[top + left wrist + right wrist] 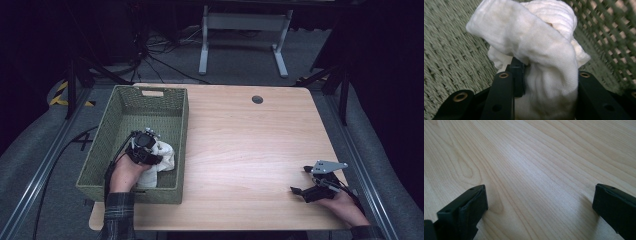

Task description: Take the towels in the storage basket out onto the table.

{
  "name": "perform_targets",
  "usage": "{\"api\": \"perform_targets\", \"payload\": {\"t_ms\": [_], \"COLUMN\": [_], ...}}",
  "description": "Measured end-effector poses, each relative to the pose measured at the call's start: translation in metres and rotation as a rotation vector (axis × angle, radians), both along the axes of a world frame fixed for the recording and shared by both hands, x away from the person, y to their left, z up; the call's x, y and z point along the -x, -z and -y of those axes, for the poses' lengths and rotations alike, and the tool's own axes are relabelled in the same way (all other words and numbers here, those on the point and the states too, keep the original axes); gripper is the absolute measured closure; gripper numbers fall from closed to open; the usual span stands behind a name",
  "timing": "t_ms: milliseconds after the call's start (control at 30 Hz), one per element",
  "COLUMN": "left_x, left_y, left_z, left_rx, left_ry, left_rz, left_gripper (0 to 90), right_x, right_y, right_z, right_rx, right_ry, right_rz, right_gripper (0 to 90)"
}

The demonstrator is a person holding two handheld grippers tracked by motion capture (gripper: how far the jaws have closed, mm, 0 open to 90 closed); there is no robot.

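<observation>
We see the light wood table (240,145) with 1 round grommet (257,99) at 12 o'clock. A white desk frame (245,30) stands on the floor beyond at 12 o'clock.

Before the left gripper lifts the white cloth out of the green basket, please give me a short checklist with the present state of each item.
1. Left gripper shut on the white cloth: ok, cloth bunched between both jaws.
2. Whole cloth gathered in the grip: cannot tell; a part hangs beside the gripper in the high view.
3. Cloth free of the green woven basket wall: cannot tell.
4. Right gripper out of the way: ok, open over the wooden table, far from the basket.
5. Bare table beside the basket for putting the cloth down: ok.
</observation>
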State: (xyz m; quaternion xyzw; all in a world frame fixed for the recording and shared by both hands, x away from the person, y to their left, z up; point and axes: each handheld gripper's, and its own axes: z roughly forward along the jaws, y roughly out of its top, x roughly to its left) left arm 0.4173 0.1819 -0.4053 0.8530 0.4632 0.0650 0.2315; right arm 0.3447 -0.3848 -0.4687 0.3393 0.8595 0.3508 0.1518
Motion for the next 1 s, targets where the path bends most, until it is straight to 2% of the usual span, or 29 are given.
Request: {"api": "perform_targets", "payload": {"t_ms": [267,400,533,833,1000], "left_x": [0.006,0.01,0.016,0.024,0.028], "left_y": [-0.019,-0.029,-0.042,-0.063,-0.072], "left_z": [-0.013,-0.017,-0.019,-0.013,-0.006], "left_rx": [0.135,0.189,0.245,0.303,0.331], "left_ry": [-0.037,-0.033,-0.033,-0.013,0.003], "left_rz": [0.124,0.171,0.238,0.303,0.322], "left_gripper": [67.0,67.2,67.1,67.0,66.9], "right_x": [0.0,0.0,0.0,0.0,0.0], "right_y": [0.0,0.0,0.0,0.0,0.0], "right_z": [0.0,0.0,0.0,0.0,0.0], "right_rx": [0.0,0.0,0.0,0.0,0.0], "right_ry": [0.0,0.001,0.0,0.0,0.0], "right_rz": [0.0,-0.001,0.0,-0.001,0.0], "right_gripper": [0.1,0.1,0.1,0.1,0.1]}}
